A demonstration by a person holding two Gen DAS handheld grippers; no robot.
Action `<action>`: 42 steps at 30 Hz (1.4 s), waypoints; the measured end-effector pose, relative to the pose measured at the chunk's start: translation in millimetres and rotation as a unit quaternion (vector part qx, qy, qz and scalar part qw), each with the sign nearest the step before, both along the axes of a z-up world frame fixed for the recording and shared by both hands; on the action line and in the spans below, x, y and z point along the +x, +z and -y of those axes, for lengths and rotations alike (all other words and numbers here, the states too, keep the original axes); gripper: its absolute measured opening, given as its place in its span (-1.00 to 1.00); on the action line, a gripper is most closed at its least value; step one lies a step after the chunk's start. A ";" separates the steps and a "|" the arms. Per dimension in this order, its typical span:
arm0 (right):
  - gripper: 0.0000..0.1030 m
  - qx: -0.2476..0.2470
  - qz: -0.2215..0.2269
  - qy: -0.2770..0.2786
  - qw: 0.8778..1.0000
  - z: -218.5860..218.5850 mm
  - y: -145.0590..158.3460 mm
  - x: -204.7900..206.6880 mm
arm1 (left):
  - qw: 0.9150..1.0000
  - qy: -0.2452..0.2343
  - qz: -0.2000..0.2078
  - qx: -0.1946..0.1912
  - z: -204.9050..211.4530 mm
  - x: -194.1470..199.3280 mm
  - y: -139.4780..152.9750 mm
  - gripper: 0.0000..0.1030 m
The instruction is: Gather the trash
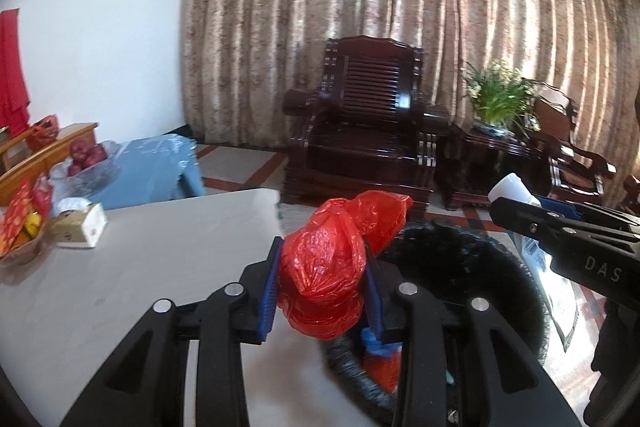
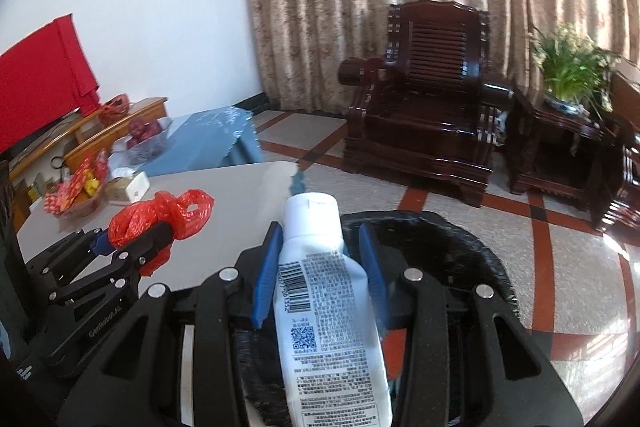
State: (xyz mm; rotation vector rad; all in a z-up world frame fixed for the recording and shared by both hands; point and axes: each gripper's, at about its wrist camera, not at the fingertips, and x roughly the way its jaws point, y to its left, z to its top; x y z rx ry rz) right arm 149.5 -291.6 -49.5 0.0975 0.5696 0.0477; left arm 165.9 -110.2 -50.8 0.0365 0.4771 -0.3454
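Left wrist: bin (image 1: pixel 500 267) w/ red-blue scrap (image 1: pixel 382 359)

Beside the pale grey tabletop (image 2: pixel 224 195), the bin (image 2: pixel 460 239) is black. The crumpled bag (image 1: pixel 324 267) is red; the tube (image 2: pixel 320 287) is white with black print; the fingers (image 2: pixel 266 271) have blue pads.

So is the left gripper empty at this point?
No. In the left wrist view the left gripper is closed on a crumpled red plastic bag, held just at the edge of the black trash bin.
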 end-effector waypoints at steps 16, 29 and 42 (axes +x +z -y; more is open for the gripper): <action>-0.26 0.012 -0.041 -0.056 0.998 73.0 -52.6 26.3 | 0.996 -0.075 -0.036 -0.010 96.1 43.7 -38.3 -0.31; -0.24 0.008 -0.082 -0.072 0.994 100.4 -103.5 48.7 | 0.993 -0.094 -0.065 0.014 134.0 68.1 -73.6 -0.27; 0.90 0.001 -0.070 -0.112 0.991 112.1 -97.5 33.2 | 0.993 -0.091 -0.069 -0.013 109.3 70.3 -55.9 0.52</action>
